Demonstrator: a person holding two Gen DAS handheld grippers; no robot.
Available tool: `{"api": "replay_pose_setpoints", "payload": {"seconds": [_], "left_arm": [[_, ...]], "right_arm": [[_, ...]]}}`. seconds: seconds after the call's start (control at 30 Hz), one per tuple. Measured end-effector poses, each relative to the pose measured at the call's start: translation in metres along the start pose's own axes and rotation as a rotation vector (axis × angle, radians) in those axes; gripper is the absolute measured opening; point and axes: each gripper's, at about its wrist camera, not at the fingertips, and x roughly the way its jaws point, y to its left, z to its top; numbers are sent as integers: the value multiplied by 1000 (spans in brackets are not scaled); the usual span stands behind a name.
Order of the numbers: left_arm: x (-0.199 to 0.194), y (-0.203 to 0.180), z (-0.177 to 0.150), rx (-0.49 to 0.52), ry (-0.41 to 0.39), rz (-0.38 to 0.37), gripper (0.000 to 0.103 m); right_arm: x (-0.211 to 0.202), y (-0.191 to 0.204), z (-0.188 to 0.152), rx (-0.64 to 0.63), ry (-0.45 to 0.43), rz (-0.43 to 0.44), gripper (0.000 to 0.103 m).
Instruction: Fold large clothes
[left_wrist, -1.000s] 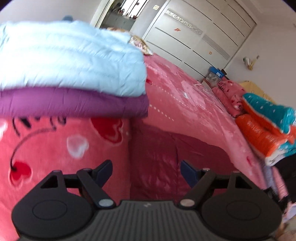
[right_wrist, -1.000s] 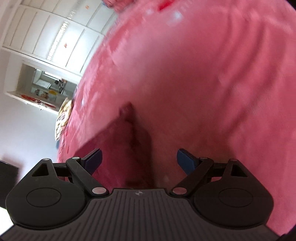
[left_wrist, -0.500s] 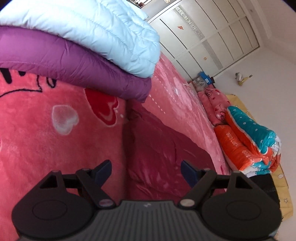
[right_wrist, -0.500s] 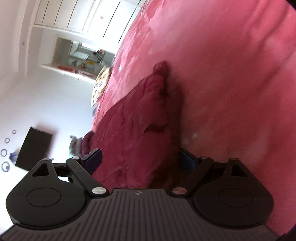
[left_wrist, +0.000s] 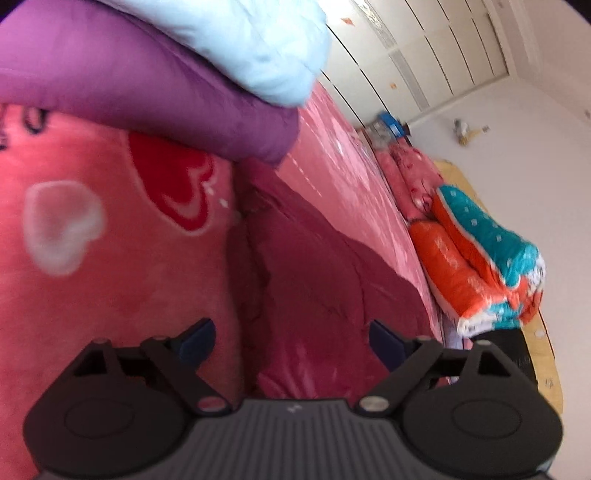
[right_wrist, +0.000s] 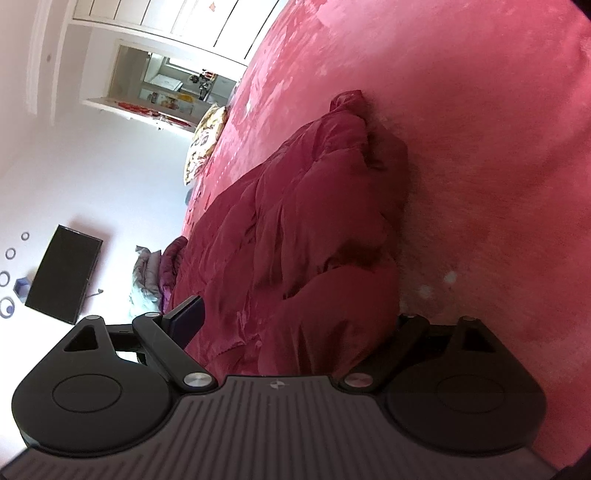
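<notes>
1. My left claw (left_wrist: 291, 338) has its jaws spread wide and opening, with a fold of the dark red puffer jacket (left_wrist: 314, 295) lying between the fingers, and neither pad presses on it.
2. My right claw (right_wrist: 295, 314) is at the same jacket (right_wrist: 295, 229). One blue finger (right_wrist: 186, 319) stands clear on the side away from the bed's open pink surface, while the other is hidden behind the padded cloth, so I cannot tell whether this claw grips or stands apart.
3. The jacket lies spread on the pink bed blanket (left_wrist: 92, 277), and it is the landmark for everything else.
4. Just beyond the jacket's far end, a folded purple garment (left_wrist: 147, 92) rests on the blanket with a pale blue quilted one (left_wrist: 258, 48) stacked on top.
5. Past the jacket's outer edge, off the bed, sits an orange and teal bundle (left_wrist: 480, 258) beside pink bedding.
6. Far behind the jacket stand white wardrobe doors (left_wrist: 424, 55).
</notes>
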Motion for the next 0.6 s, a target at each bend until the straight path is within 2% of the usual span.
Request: {"api": "replay_pose_setpoints", "payload": {"seconds": [0.17,0.27,0.47,0.53,0.6], "left_arm": [[19,-6,5,38,42,-48,101],[29,-13,5,68,91,-80,101],[44,-27,-2,158,142,-71,101],[44,-28,-3,165,139,-71,98],[45,-30,-4,180,137,-51,88]], "right_arm": [[-2,4,-4,-33,21,-27,103],[1,5,-4,-31,21,-38,103],[8,14,-5,-25,4,-115,103],[10,21,-7,-40,-6,-157,103],[13,30,-11,-75,-14,-207,103]]}}
